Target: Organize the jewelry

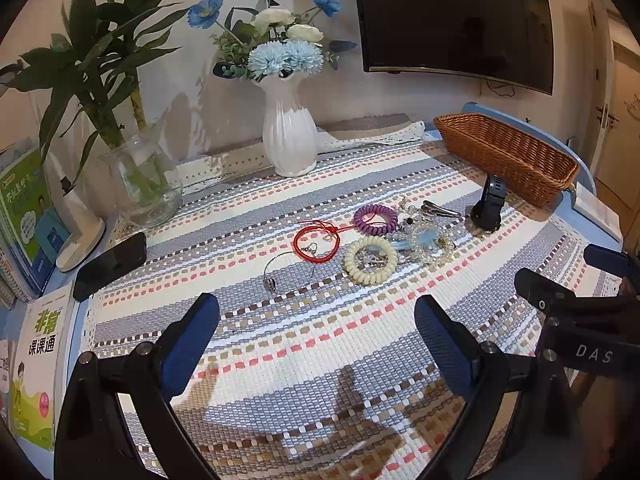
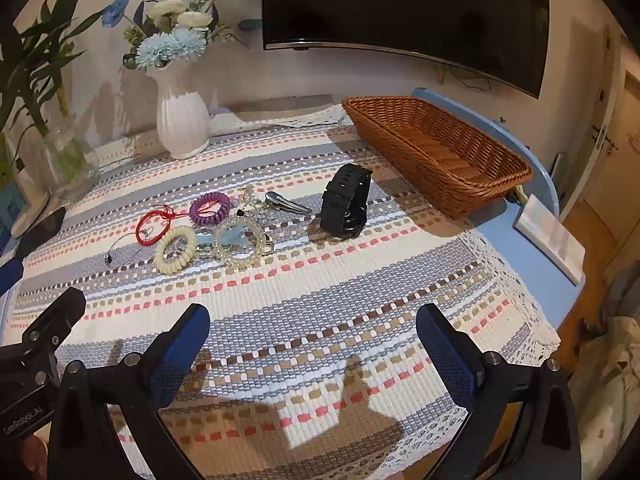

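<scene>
Hovering low over the near end of the striped woven cloth (image 2: pixel 320 320), the right gripper (image 2: pixel 312 320) has its blue-padded jaws spread wide with nothing between them, and the left gripper (image 1: pixel 316 312) beside it hangs the same way, wide apart and holding nothing; each shows at the edge of the other's view. Farther out, near the middle of the cloth, the jewelry lies in a loose cluster well apart from both grippers. Nearest is a thin wire bangle (image 1: pixel 286 270) with a small metal bead, and just beside it a cream coil hair tie (image 1: pixel 371 260). A red cord bracelet (image 1: pixel 316 242) lies just behind the bangle, overlapping it slightly. To the right of the cream tie sits a clear beaded bracelet (image 2: pixel 240 246) with a pale blue piece lying across it, tangled with other small beads that are hard to tell apart. Behind these rest a purple coil hair tie (image 1: pixel 376 220) and a silver hair clip (image 2: pixel 288 202). A black watch (image 2: pixel 346 200) stands on edge to the right of the clip. Beyond it, at the far right of the table, is a brown wicker basket (image 2: pixel 492 178), with no jewelry in it. A white vase (image 1: pixel 289 140) of blue and white flowers stands at the back.
</scene>
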A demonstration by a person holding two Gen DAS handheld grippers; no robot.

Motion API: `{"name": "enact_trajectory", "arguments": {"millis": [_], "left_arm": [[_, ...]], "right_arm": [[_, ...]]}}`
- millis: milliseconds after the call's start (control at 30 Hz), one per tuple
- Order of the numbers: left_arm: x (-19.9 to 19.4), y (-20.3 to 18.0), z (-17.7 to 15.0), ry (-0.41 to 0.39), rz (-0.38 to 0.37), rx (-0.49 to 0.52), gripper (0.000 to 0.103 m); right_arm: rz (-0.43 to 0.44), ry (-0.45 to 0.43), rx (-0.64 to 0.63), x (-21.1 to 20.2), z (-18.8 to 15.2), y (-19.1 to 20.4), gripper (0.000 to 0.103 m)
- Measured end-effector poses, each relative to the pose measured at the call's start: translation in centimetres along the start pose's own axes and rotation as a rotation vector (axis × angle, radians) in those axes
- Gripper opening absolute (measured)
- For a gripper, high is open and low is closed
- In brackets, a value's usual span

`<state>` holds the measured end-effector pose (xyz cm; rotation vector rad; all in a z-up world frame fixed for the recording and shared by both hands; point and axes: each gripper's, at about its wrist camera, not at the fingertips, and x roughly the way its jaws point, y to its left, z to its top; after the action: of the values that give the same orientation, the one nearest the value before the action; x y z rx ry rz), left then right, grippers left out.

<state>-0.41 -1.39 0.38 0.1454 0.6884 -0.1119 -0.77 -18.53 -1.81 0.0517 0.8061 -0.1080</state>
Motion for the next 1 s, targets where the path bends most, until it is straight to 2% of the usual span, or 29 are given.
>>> {"name": "enact_trajectory", "arguments": {"millis": [667, 1000], "left_arm": [[0.31, 0.5, -0.22, 0.022, -0.012, -0.028, 0.098], [0.01, 0.34, -0.12, 0.018, -0.002, -0.011, 0.098]], "right_arm": [[0.001, -0.005, 0.014, -0.3, 0.11, -0.2, 0.102], [0.008, -0.006, 0.016, -0.38, 0.21, -0.28, 0.1]]}}
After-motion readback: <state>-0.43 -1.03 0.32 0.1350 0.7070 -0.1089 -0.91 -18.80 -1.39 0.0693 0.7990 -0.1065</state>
